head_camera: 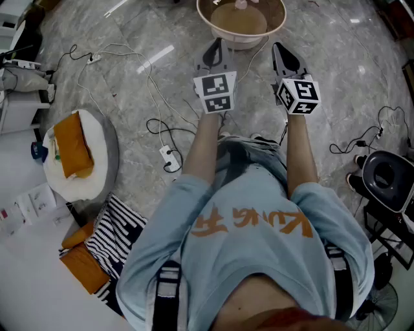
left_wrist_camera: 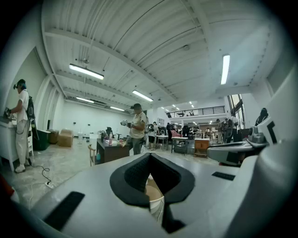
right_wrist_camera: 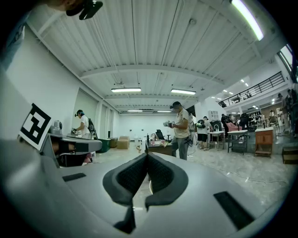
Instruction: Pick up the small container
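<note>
In the head view a round beige basin with a white rim (head_camera: 240, 21) stands on the floor ahead of the person, with a small pale object (head_camera: 240, 4) at its far edge, cut off by the frame's top. My left gripper (head_camera: 217, 46) and right gripper (head_camera: 279, 48) are held level, side by side, just short of the basin's near rim. Both are shut with nothing between the jaws. In the left gripper view the jaws (left_wrist_camera: 150, 155) meet at the tip, and the basin's white rim (left_wrist_camera: 155, 199) shows below them. The right gripper (right_wrist_camera: 147, 156) is likewise closed.
Cables and a white power strip (head_camera: 169, 157) lie on the marble floor at left. A round white cushion with orange cloth (head_camera: 72, 152) sits further left, a striped bag (head_camera: 113, 236) below it. A black device (head_camera: 388, 178) stands at right. People work at desks (left_wrist_camera: 136, 128) in the hall.
</note>
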### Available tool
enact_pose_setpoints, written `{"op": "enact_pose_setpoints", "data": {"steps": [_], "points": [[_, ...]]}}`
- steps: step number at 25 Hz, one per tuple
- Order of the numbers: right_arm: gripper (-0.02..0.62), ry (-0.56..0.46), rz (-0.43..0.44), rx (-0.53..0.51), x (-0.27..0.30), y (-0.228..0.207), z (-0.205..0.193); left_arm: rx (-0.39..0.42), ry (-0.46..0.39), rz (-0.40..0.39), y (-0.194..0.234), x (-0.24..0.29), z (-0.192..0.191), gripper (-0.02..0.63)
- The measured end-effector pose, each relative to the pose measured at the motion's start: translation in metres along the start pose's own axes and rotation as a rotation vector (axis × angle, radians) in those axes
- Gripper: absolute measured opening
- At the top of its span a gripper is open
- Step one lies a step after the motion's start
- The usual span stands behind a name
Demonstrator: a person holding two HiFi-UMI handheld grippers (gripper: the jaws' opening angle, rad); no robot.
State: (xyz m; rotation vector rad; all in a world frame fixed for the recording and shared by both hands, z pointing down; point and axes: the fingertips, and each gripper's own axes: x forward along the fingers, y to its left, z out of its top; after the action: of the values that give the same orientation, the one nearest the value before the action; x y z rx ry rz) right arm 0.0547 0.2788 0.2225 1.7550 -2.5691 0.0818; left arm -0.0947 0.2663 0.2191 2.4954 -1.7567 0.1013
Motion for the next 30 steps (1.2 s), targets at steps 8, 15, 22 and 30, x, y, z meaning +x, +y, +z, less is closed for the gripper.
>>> {"op": "enact_pose_setpoints", "data": {"steps": [8, 15, 22, 30], "points": [[0.012, 0.02, 0.017, -0.02, 0.001, 0.004, -0.007, -0.019, 0.006, 0.01, 0.005, -0.001, -0.006, 0.023], [0.012, 0.0, 0.0, 0.054, 0.003, 0.0, -0.012, -0.039, 0.027, 0.008, 0.011, 0.001, -0.019, 0.023], [0.012, -0.001, 0.02, 0.102, -0.002, -0.003, -0.018, -0.083, 0.065, 0.024, 0.023, 0.006, -0.035, 0.023], [0.012, 0.01, -0.021, 0.07, 0.001, -0.013, -0.012, -0.123, 0.048, 0.013, 0.027, 0.016, -0.031, 0.023]]}}
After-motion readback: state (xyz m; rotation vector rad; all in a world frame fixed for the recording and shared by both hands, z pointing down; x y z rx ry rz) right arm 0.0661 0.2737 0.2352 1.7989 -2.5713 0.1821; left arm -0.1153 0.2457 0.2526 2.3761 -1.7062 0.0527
